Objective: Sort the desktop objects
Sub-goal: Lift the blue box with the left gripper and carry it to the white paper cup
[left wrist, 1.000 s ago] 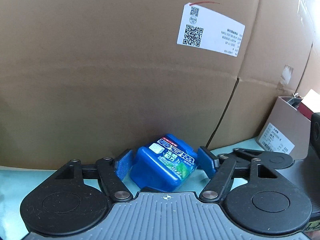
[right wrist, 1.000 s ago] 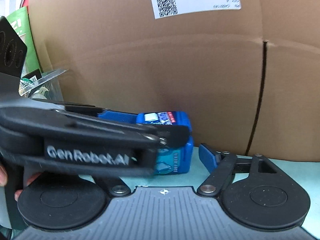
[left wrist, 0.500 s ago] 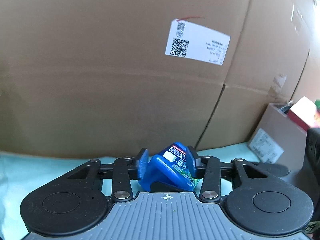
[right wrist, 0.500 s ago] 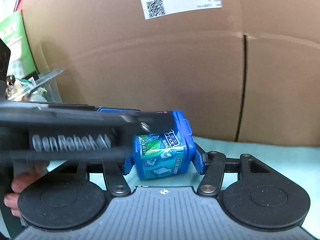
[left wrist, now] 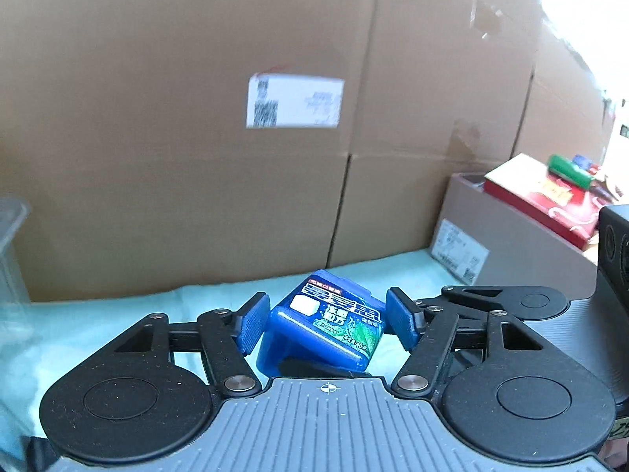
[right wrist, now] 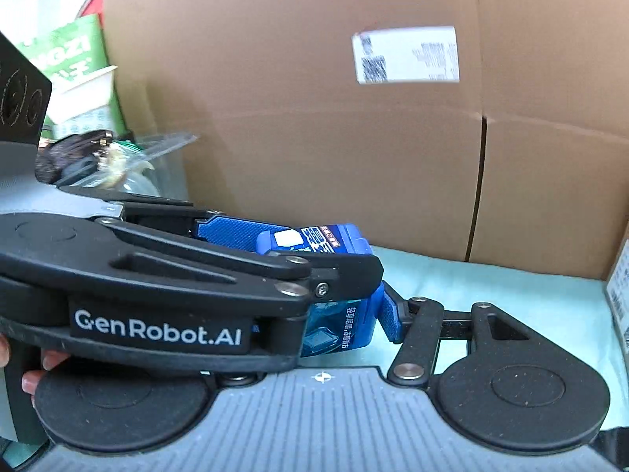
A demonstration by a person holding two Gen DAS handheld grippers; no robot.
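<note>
Left hand-held gripper (left wrist: 326,324) released around tilted blue gum box (left wrist: 324,326), right hand-held gripper (right wrist: 350,314) apparently grasping it; off-centre hold risks a twist-out.

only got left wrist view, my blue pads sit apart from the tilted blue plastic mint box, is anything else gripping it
Observer: Yes, it seems so. In the right wrist view, one blue pad of the right gripper sits flush against the side of the blue plastic mint box.
Operator: and its other pad
Observer: Hidden. The black left gripper crosses that view in front of it.
Operator: whats further left there
Observer: A green printed carton stands behind a clear plastic container.
</note>
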